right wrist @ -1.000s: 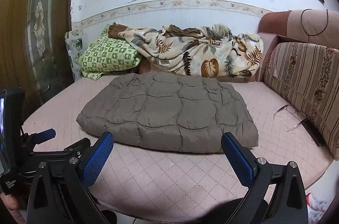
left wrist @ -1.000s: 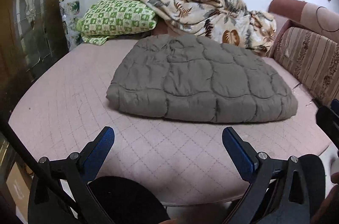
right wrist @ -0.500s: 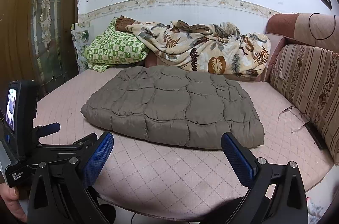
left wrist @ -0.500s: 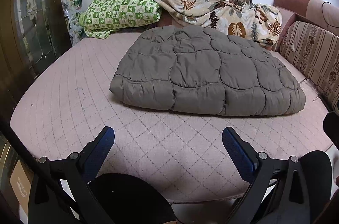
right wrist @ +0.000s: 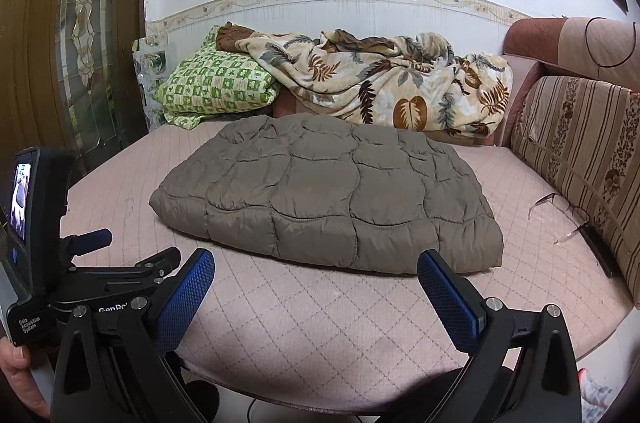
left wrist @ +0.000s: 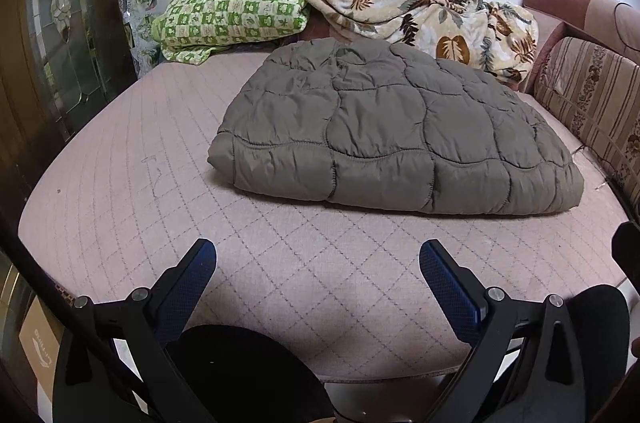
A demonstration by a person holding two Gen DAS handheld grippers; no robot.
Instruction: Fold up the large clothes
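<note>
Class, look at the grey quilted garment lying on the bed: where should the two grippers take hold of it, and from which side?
Probably take the grey quilted garment by its two near corners, coming from the front edge of the bed. That thick rounded edge faces both open grippers, left gripper and right gripper, and lies unobstructed.

left gripper (left wrist: 318,263) open, right gripper (right wrist: 316,273) open, prob. idle

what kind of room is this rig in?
Likely a home living or sleeping room: a padded pink daybed holding a grey quilted coat, a green pillow and leaf-print blanket at the wall.
</note>
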